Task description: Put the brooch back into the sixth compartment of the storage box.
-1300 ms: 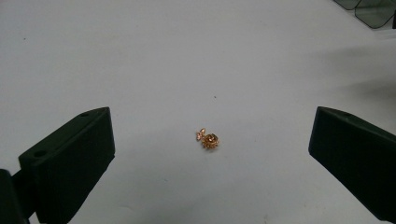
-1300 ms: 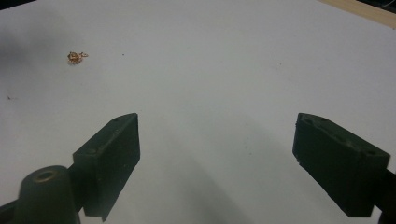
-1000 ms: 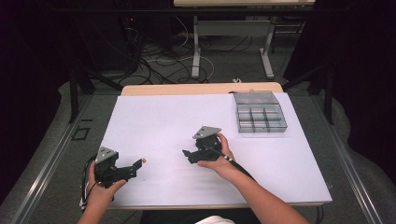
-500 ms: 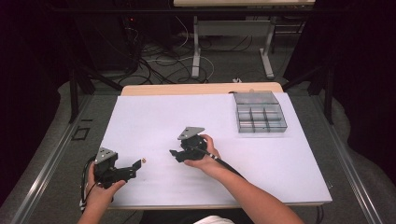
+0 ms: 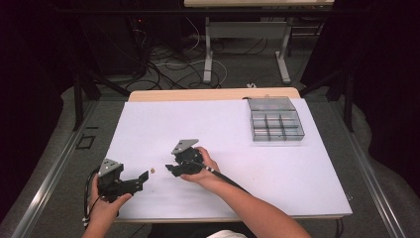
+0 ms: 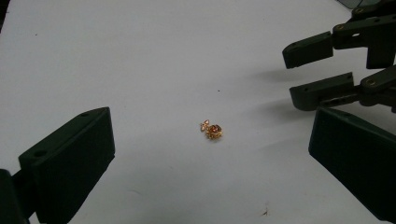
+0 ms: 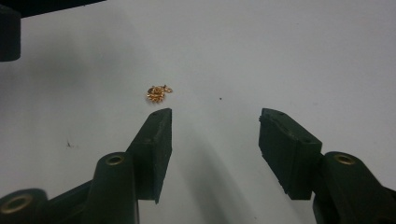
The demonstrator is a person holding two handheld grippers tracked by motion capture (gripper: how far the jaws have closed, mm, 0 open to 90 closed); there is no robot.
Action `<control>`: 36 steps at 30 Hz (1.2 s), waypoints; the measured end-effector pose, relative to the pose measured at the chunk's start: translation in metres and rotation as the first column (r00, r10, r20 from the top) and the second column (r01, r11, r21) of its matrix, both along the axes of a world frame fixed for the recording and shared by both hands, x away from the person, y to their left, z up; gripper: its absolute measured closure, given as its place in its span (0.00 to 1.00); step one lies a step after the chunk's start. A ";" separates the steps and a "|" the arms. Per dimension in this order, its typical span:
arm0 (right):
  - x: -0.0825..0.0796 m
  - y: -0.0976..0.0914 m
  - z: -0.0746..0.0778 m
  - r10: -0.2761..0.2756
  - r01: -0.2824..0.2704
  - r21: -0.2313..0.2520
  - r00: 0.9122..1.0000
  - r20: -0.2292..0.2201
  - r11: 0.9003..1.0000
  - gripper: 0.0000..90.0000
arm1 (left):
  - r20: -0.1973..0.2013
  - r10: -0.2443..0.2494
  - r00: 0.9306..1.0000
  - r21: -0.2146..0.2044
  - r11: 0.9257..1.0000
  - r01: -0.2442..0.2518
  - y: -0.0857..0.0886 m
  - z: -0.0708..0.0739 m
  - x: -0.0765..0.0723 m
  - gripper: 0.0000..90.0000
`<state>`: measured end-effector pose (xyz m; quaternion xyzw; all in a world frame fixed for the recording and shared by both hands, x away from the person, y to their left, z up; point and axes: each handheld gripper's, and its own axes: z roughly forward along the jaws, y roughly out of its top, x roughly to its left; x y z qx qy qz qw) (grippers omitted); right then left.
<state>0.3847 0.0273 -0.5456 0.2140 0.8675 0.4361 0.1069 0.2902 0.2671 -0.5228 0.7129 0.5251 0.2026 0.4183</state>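
Note:
A tiny gold charm [image 5: 152, 170] lies on the white tabletop [image 5: 218, 124], between my two grippers. In the left gripper view the charm [image 6: 212, 130] sits just ahead of my left gripper [image 6: 211, 156], whose jaws stand wide apart and empty. That left gripper [image 5: 142, 177] rests low at the front left. My right gripper [image 5: 168, 168] points left at the charm from close by, and its two jaw tips [image 6: 303, 70] show at the upper right. Its jaws [image 7: 215, 120] have just been closing and hold nothing. The charm [image 7: 158, 93] lies just beyond the left jaw tip.
A grey clear box [image 5: 275, 119] with several compartments stands at the back right of the table. A wooden strip [image 5: 213, 94] marks the far edge. Cables and desk legs lie on the floor beyond.
The right hand has slid left and a little nearer, bringing its gripper up to the charm, with its jaws narrower than before. The left hand has stayed put.

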 end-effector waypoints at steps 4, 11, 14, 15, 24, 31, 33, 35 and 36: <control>-0.002 0.008 -0.003 0.011 -0.011 -0.013 1.000 -0.015 1.000 0.49 | -0.002 0.000 1.000 0.001 1.000 0.000 0.000 0.000 0.000 0.00; -0.006 0.024 -0.011 0.029 -0.029 0.006 0.998 -0.062 1.000 0.55 | -0.003 0.000 1.000 0.001 1.000 0.000 0.000 -0.001 0.001 0.00; -0.006 0.028 -0.013 0.035 -0.035 0.003 0.997 -0.069 0.999 0.56 | -0.003 0.000 1.000 0.002 1.000 0.000 0.000 -0.001 0.001 0.00; -0.006 0.028 -0.013 0.035 -0.035 0.003 0.997 -0.069 0.999 0.56 | -0.002 0.000 1.000 0.001 1.000 0.000 0.000 -0.001 0.000 0.00; -0.004 0.039 -0.019 0.049 -0.048 0.021 0.995 -0.090 0.999 0.60 | -0.003 -0.002 1.000 0.002 1.000 0.002 0.000 -0.001 0.000 0.00; -0.005 0.047 -0.020 0.038 -0.037 0.017 0.993 -0.115 0.999 0.63 | -0.003 -0.002 1.000 0.000 1.000 0.002 0.001 -0.001 0.001 0.00; -0.005 0.049 -0.021 0.044 -0.043 0.013 0.992 -0.118 0.999 0.63 | -0.001 -0.001 1.000 0.000 1.000 0.001 0.001 -0.001 0.001 0.00; -0.005 0.052 -0.021 0.051 -0.051 0.000 0.992 -0.113 0.999 0.65 | -0.002 -0.001 1.000 -0.001 1.000 0.001 0.001 -0.001 0.001 0.00; -0.005 0.052 -0.021 0.051 -0.051 0.000 0.992 -0.113 0.999 0.65 | -0.002 -0.001 1.000 0.000 1.000 0.001 0.001 -0.001 0.000 0.00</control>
